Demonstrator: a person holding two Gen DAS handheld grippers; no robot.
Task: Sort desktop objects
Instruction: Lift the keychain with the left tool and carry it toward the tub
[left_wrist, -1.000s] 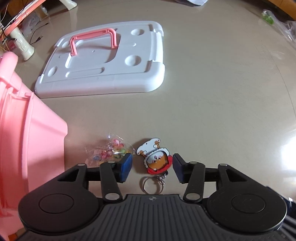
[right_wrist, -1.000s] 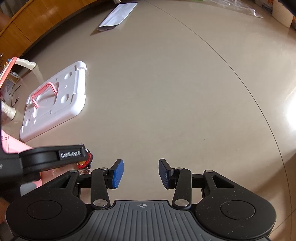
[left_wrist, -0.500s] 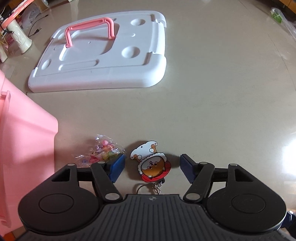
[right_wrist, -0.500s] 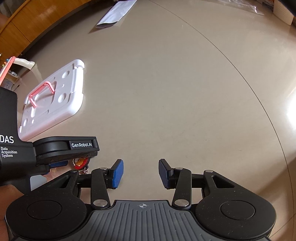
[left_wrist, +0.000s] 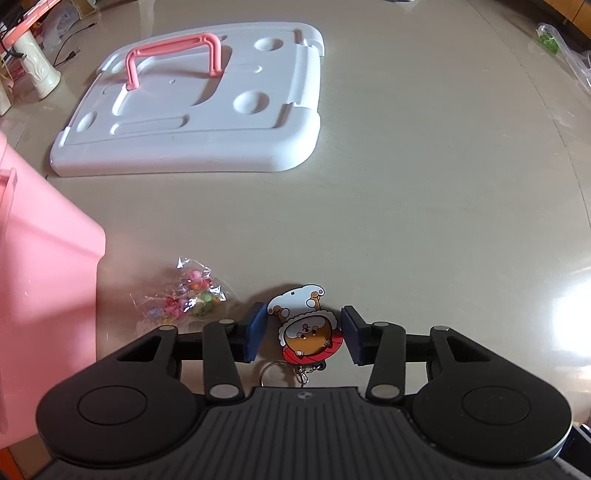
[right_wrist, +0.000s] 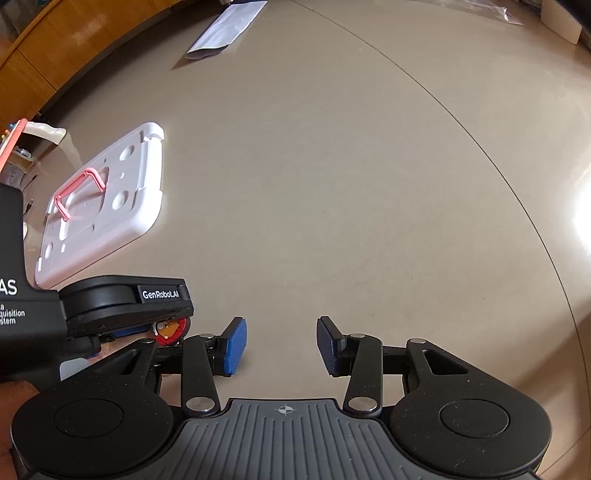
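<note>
Left claw (left_wrist: 302, 333) has narrowed, closing around the keychain (left_wrist: 308, 332).

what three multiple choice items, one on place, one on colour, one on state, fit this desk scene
1. The cartoon keychain lies
A. between the left tongs' pads
B. on the white lid
C. inside the pink bin

2. The handle on the white lid is
A. blue
B. pink
C. black

3. The right tongs are
A. gripping the lid
B. gripping candy
C. open and empty

Answers: 1 A, the closing pads flank it; 2 B, pink against the white lid; 3 C, only bare table shows between the pads.
</note>
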